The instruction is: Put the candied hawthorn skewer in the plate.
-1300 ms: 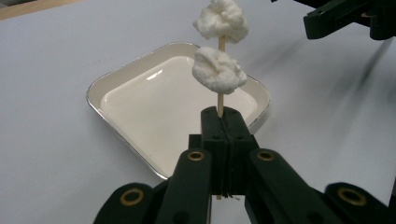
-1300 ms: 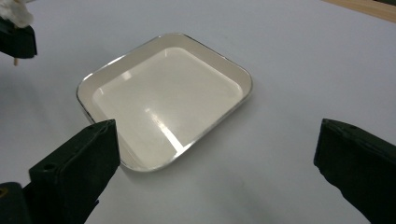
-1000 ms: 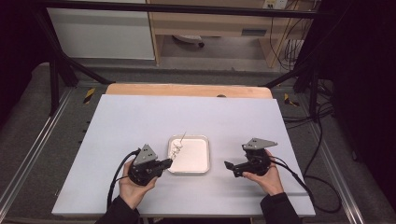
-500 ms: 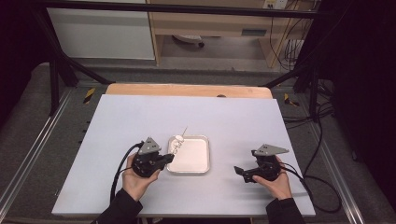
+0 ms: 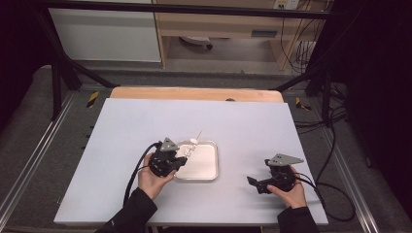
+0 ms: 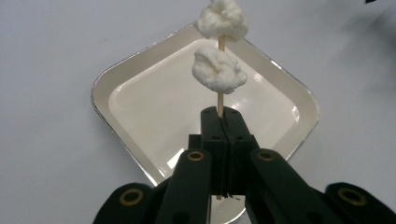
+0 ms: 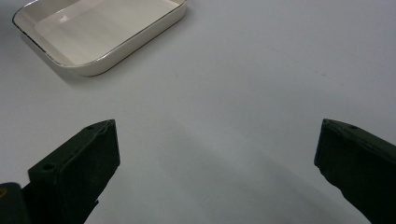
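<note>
While our left gripper (image 6: 223, 122) clamps the skewer (image 6: 220, 100) upright over the tray (image 6: 140, 100), two white lumps (image 6: 218, 70) are already threaded; our right gripper (image 5: 257, 183), jaws apart and empty, rests well right of the tray; little seems left.

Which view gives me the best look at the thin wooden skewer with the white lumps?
The left gripper view: the thin wooden skewer rises from the shut left gripper, two white lumps clear. The high view shows it tiny.
</note>
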Available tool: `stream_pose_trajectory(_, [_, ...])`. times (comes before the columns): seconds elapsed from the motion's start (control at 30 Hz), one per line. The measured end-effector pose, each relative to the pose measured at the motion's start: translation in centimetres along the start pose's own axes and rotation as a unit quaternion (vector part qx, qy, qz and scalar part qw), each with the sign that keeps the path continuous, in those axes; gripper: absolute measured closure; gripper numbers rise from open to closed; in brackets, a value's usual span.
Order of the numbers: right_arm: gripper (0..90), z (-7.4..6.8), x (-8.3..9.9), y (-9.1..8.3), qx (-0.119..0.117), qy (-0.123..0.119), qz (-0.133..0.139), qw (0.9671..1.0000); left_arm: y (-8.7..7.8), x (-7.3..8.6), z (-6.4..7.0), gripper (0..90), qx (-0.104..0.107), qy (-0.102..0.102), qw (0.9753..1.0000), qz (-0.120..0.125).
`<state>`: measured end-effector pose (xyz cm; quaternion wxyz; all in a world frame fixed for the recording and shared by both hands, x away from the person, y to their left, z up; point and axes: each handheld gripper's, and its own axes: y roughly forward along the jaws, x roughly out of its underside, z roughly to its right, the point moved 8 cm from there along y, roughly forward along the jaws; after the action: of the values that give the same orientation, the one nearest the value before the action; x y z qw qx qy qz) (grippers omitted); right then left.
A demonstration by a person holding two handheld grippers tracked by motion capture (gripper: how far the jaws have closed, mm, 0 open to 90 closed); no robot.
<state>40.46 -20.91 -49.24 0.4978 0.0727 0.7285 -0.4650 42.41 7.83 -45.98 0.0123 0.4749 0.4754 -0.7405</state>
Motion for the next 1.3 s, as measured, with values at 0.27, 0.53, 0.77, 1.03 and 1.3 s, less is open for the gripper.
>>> stream_pose_trajectory(0.27, [0.8,0.2,-0.1,-0.3,-0.001,0.003,0.006,1.0000,1.8,0.5,0.1,89.1,-0.013,0.004,0.9989,-0.045])
stream_pose_trajectory(0.53, [0.8,0.3,0.1,-0.1,-0.002,0.003,0.001,1.0000,2.3,1.2,-0.1,89.0,-0.023,0.013,0.9965,-0.079])
stream_pose_trajectory(0.77, [0.8,0.2,0.1,-0.1,-0.002,0.006,0.000,1.0000,2.8,1.6,0.1,89.0,-0.034,0.024,0.9934,-0.106])
stream_pose_trajectory(1.03, [0.9,0.2,0.2,0.0,-0.002,0.005,0.001,1.0000,3.3,1.9,0.1,88.9,-0.037,0.020,0.9911,-0.126])
stream_pose_trajectory(1.3, [1.0,0.2,0.2,0.0,-0.003,0.006,0.001,1.0000,3.3,1.7,0.1,85.3,-0.047,0.032,0.9904,-0.126])
